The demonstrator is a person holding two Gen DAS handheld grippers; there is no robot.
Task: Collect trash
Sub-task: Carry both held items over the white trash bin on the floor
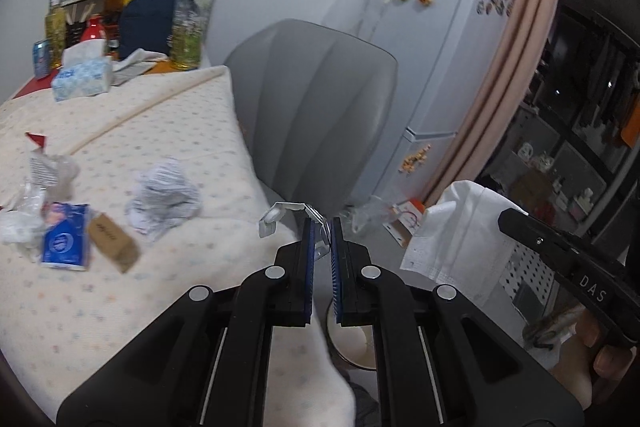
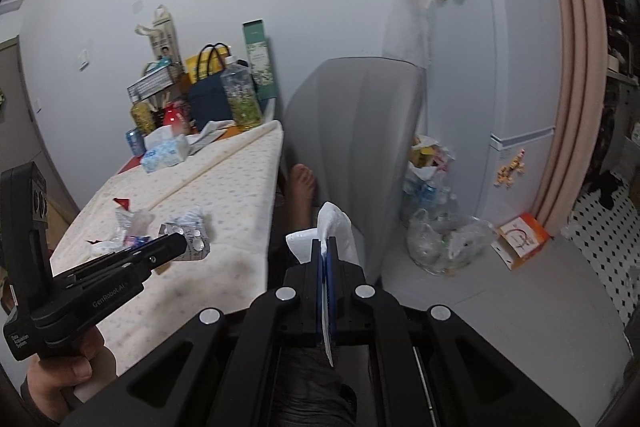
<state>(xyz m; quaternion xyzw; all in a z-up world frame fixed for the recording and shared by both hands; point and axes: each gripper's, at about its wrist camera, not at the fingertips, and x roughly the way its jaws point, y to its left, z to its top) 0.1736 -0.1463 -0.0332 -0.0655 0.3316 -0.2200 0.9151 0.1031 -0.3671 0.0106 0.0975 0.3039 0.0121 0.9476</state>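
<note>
Though pinching it between the nearly closed fingers of the left gripper [image 1: 322,223], held the blister [image 1: 276,217] only by one thin edge, out past the rim of the table [image 1: 120,307]; risked letting it twist free and drop to the floor on any quick swing. Clamped the tissue [image 2: 334,221] tight in the right gripper [image 2: 326,245], up in the air beside the chair [image 2: 360,131]; being soft, could have torn or trailed and snagged. Saw no bin; judged the clear bag [image 2: 448,243] on the floor by the fridge [image 2: 480,67] the likely target. Left on the table: paper [image 1: 164,199], packet [image 1: 64,243], tag [image 1: 114,241], wrappers [image 1: 44,175]. Looked soft and loose, that dotted cloth [image 1: 192,131]; might have bunched under a scraping finger. Worked in a cramped room: white wall, pink curtain [image 1: 520,27], bottles and bags crowding the table's far end
</note>
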